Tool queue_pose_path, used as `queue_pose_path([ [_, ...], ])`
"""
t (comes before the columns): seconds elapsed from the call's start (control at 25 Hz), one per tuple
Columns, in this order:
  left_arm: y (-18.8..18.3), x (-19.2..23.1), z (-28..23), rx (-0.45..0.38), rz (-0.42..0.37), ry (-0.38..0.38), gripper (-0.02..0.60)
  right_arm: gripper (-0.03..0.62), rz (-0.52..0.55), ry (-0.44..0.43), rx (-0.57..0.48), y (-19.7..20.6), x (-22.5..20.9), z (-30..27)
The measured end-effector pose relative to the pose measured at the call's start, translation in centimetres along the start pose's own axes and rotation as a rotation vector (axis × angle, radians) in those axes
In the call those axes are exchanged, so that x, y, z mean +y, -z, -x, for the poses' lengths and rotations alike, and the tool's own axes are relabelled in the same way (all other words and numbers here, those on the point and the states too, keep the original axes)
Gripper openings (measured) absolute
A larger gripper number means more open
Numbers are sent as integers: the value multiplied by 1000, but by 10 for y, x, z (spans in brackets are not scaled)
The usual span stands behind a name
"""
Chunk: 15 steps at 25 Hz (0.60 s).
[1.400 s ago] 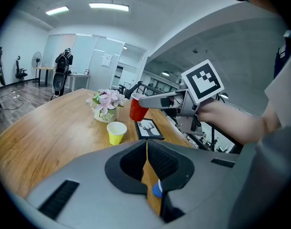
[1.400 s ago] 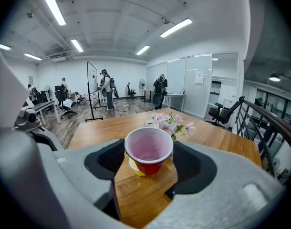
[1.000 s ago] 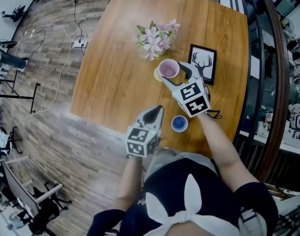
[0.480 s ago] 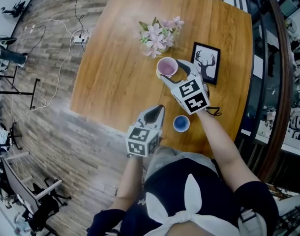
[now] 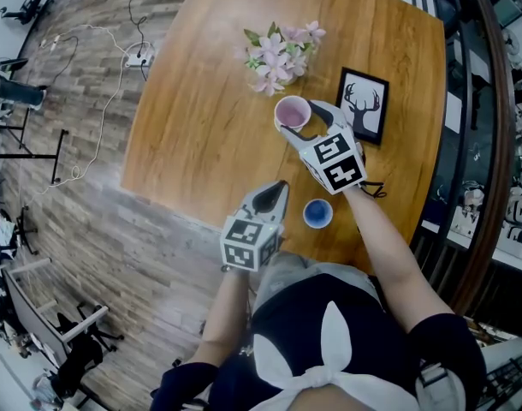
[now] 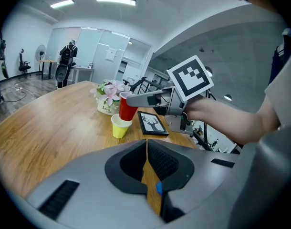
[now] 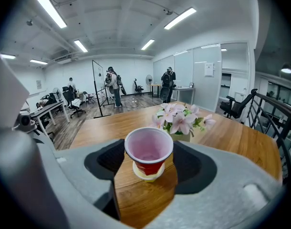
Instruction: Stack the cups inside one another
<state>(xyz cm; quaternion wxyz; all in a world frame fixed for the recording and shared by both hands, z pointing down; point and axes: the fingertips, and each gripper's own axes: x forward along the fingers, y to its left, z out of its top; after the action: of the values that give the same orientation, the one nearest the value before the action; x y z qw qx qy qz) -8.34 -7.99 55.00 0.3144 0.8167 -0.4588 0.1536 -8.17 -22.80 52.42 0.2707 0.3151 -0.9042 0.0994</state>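
Right gripper view — our right tool (image 7: 149, 160) grips the red cup (image 7: 149, 148) just above the yellow cup (image 7: 146, 175); next we seat it, release, then fetch the blue cup (image 5: 317, 213) at its 6 o'clock.

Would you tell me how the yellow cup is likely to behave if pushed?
The yellow cup looks small and thin-walled, so it is probably light and easily slid. It narrows toward its base, so an off-centre nudge from the red cup might tip it. The left gripper isn't steadying it.

There are a red cup (image 7: 149, 152), a yellow cup (image 6: 119, 127), a blue cup (image 5: 317, 213) and pink flowers (image 5: 280, 50).
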Motion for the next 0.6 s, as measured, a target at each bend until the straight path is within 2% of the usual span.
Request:
queue_pose_path([
  [0.6, 2, 5, -7, 22, 4, -4, 25, 316, -21, -11, 48, 23, -3, -21],
])
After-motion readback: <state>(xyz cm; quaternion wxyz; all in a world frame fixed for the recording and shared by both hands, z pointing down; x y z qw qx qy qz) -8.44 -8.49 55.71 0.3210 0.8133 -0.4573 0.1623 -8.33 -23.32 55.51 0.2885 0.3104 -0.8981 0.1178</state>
